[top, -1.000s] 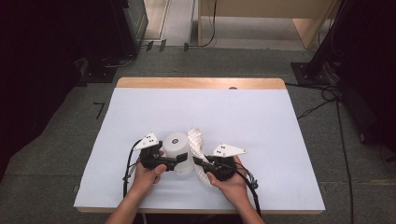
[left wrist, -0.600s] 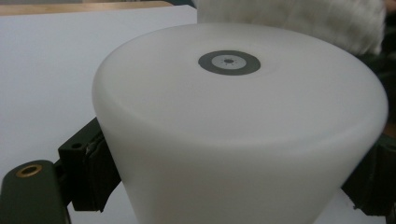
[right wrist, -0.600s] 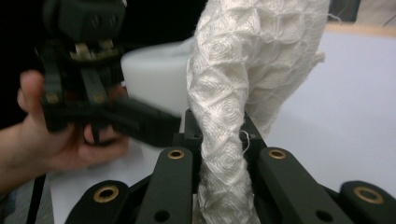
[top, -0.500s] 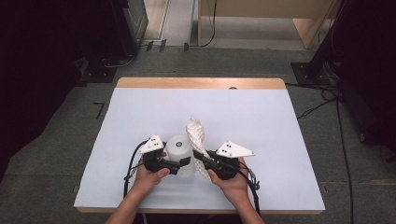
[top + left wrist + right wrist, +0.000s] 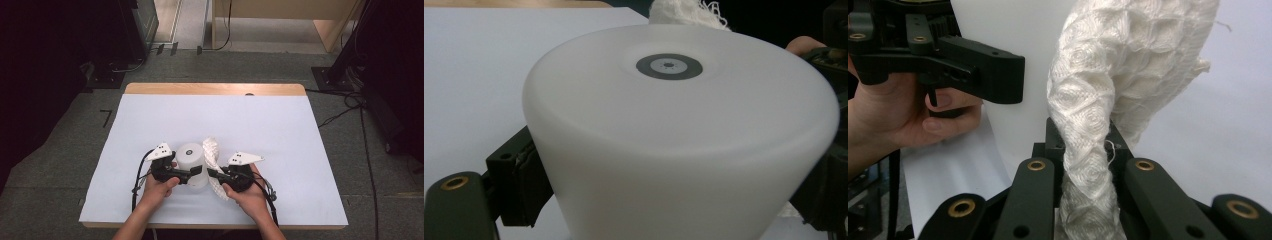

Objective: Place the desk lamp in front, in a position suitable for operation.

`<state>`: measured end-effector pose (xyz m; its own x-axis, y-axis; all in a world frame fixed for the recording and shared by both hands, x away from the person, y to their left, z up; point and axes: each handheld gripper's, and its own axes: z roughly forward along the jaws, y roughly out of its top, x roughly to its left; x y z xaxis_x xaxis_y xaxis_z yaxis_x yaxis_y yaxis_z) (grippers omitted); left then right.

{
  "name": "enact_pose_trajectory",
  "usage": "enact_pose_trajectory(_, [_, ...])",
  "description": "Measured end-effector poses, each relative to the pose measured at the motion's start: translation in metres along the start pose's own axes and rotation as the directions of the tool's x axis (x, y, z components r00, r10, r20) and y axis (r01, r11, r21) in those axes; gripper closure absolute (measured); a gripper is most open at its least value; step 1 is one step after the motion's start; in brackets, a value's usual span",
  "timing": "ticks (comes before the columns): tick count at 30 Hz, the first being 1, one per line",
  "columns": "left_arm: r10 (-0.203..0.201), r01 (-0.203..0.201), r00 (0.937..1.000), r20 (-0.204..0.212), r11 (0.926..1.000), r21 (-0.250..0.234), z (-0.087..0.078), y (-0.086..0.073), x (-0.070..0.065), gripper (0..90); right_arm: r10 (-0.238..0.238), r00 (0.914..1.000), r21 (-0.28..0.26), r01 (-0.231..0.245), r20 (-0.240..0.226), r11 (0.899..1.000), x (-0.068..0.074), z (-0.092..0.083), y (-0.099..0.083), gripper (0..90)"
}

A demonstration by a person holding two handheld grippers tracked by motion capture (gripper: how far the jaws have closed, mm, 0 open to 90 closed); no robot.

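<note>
A white plastic cup (image 5: 189, 156) stands bottom-up on the white sheet, and a grey ring marks the cup's base (image 5: 669, 66). My left gripper (image 5: 198, 173) is shut on the cup's wall (image 5: 684, 140), with a jaw on each side. My right gripper (image 5: 212, 174) is shut on a twisted white woven cloth (image 5: 212, 149), just right of the cup. The cloth (image 5: 1108, 90) rises from between the right gripper's (image 5: 1085, 182) jaws and bends to the upper right. The left gripper (image 5: 973, 65) and the hand holding it (image 5: 913, 120) are close on the left, in front of the cup (image 5: 998, 30).
The white sheet (image 5: 280, 135) covers most of a wooden table, whose bare far edge (image 5: 215, 89) shows. Cables trail from both grippers toward the near table edge. Around the table are grey floor, dark equipment at the left and cables at the right.
The cloth's upper end rose a little, then came back down. Both hands and the cup stay nearly where they were.
</note>
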<state>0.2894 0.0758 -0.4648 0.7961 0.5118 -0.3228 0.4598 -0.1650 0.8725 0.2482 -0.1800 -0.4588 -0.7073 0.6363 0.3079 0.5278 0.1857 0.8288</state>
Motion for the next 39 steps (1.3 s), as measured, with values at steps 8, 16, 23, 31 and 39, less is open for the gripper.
enact_pose_trajectory(8, [0.09, -0.091, 0.9958, -0.011, 0.9958, -0.013, 0.0, -0.001, -0.01, 9.0, -0.051, 0.9983, -0.136, 0.054, 0.026, 0.989, 0.013, -0.012, 0.01, 80.7])
enact_pose_trajectory(16, [0.132, -0.137, 0.9878, -0.083, 0.9893, -0.051, -0.006, 0.003, -0.016, 9.0, -0.039, 0.9991, -0.127, 0.041, 0.014, 0.991, 0.009, -0.01, 0.007, 80.6])
enact_pose_trajectory(23, [0.07, -0.081, 0.9927, -0.098, 0.9906, -0.11, -0.013, 0.004, -0.009, 9.0, -0.044, 0.999, -0.041, 0.044, 0.004, 0.998, 0.012, 0.003, 0.003, 80.6])
enact_pose_trajectory(31, [0.148, -0.152, 0.986, -0.075, 0.9877, -0.039, 0.001, 0.0, -0.021, 9.0, -0.034, 0.9984, -0.159, 0.041, 0.046, 0.986, 0.012, -0.014, 0.01, 80.7])
enact_pose_trajectory(39, [0.077, -0.095, 0.9851, -0.154, 0.9888, -0.115, -0.01, 0.005, -0.012, 9.0, -0.015, 0.9997, -0.063, 0.014, -0.02, 0.998, 0.008, -0.001, 0.004, 80.4])
